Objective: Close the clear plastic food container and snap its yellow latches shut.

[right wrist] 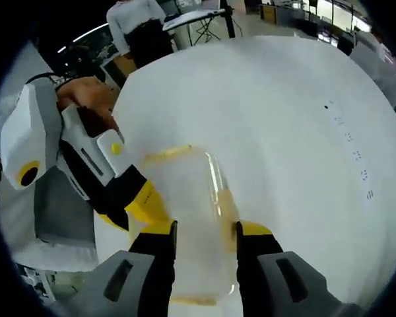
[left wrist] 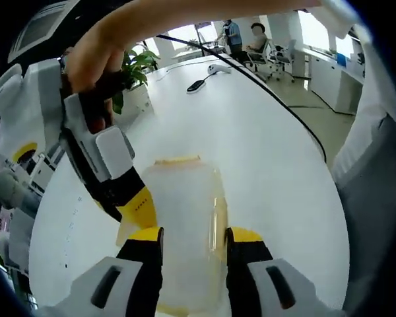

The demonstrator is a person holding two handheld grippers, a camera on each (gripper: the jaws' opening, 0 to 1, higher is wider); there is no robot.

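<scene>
The clear plastic container [left wrist: 185, 224] lies on the white table with its lid on. A yellow latch [left wrist: 178, 160] shows at its far end and another runs along its right side [left wrist: 219, 221]. My left gripper [left wrist: 195, 238] stands open, its yellow-tipped jaws set apart over the lid. The right gripper [left wrist: 135, 208], held by a hand, comes in from the left and its yellow tip meets the container's left edge. In the right gripper view the container [right wrist: 191, 218] lies under my open right gripper [right wrist: 206, 231], and the left gripper [right wrist: 148, 205] touches its left edge.
The round white table [left wrist: 264, 132] carries a black cable [left wrist: 277, 99] and a small black device [left wrist: 197, 85] at its far end. A potted plant [left wrist: 135, 66] stands at the far left. People sit or stand beyond the table [right wrist: 142, 26].
</scene>
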